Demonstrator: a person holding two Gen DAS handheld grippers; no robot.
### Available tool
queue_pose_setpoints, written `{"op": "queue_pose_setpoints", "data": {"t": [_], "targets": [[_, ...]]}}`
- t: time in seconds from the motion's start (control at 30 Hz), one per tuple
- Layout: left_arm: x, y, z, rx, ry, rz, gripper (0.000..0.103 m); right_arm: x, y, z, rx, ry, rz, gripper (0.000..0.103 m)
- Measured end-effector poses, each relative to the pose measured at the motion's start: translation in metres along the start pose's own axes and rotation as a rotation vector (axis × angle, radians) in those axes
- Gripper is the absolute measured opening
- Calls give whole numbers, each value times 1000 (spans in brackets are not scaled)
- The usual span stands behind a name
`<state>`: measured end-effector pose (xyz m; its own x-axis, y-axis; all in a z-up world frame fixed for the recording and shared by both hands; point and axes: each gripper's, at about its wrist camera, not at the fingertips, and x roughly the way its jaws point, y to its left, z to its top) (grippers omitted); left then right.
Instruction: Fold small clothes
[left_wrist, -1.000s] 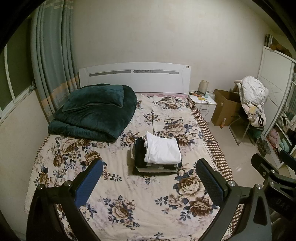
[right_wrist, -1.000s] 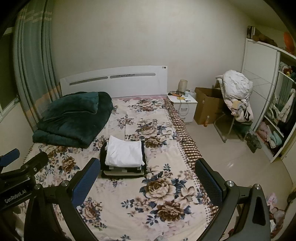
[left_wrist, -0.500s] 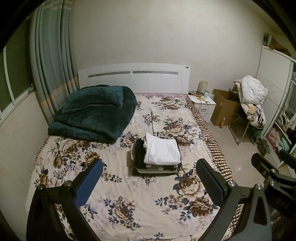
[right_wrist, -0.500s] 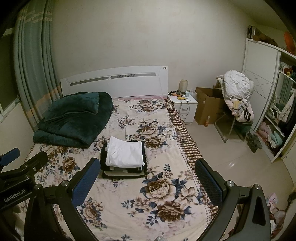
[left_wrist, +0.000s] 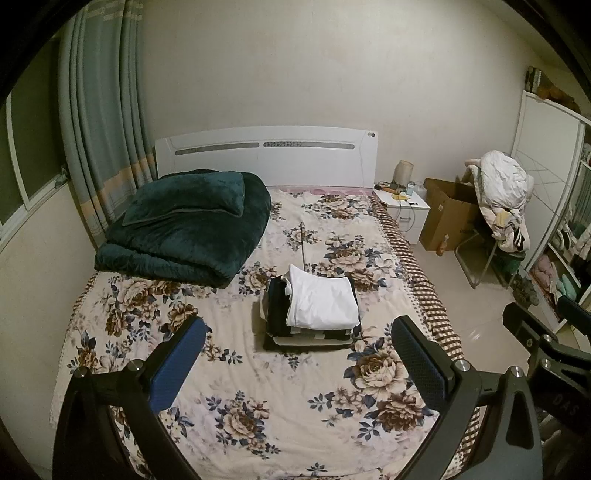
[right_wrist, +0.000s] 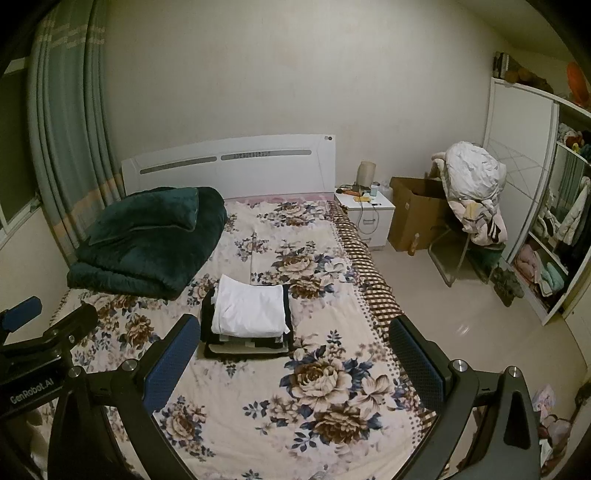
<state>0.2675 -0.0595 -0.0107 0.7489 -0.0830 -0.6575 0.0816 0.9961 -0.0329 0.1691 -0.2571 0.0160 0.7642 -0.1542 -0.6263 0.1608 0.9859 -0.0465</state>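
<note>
A stack of folded clothes lies in the middle of the bed, with a white garment on top of dark ones. It also shows in the right wrist view. My left gripper is open and empty, held above the foot of the bed, short of the stack. My right gripper is open and empty, to the right of the left one. The right gripper's body shows at the left view's right edge; the left gripper's body shows at the right view's left edge.
The bed has a floral sheet and a white headboard. A folded dark green blanket lies at its head on the left. A nightstand, a cardboard box, a chair piled with clothes and an open wardrobe stand on the right.
Both views have shifted very slightly; the grippers have drifted a little. Nothing on the bed has moved and both grippers stay open.
</note>
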Motion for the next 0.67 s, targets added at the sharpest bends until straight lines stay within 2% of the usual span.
{"op": "queue_pose_setpoints", "data": {"t": [0.67], "targets": [[-4, 1, 3, -4, -7, 5, 103, -3, 3, -1, 8, -3, -2, 103]]}}
